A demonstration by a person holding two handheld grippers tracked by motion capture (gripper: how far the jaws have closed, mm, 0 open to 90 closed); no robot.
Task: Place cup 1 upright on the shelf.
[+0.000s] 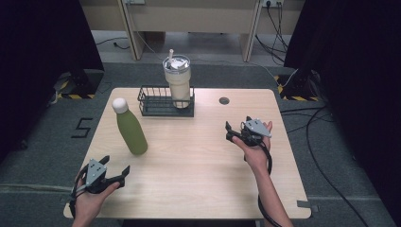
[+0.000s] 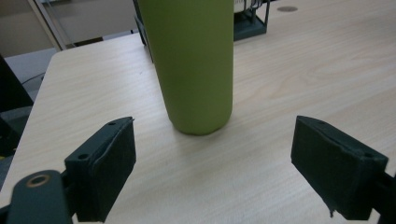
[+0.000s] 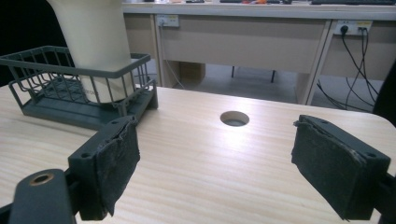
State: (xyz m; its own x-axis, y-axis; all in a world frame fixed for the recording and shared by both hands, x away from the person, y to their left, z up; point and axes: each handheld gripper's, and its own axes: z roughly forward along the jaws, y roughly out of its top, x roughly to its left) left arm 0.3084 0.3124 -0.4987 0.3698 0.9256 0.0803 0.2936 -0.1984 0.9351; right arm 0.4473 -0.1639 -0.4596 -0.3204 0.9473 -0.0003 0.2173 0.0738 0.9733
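The table (image 1: pixel 198 165) has a pale wood-grain top with a smooth, faintly sheened finish. At upper left of the high view, the green bottle (image 1: pixel 132 132) looks matt and smooth, with a white cap. The basket (image 1: pixel 156 101) is dark coated wire. The beige tumbler (image 1: pixel 178 85) looks like smooth plastic. The right gripper (image 3: pixel 215 172) has rough, frayed black pads.

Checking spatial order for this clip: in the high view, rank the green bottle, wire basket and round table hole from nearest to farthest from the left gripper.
From the left gripper:
1. green bottle, just ahead.
2. wire basket, behind the bottle.
3. round table hole, far right side.
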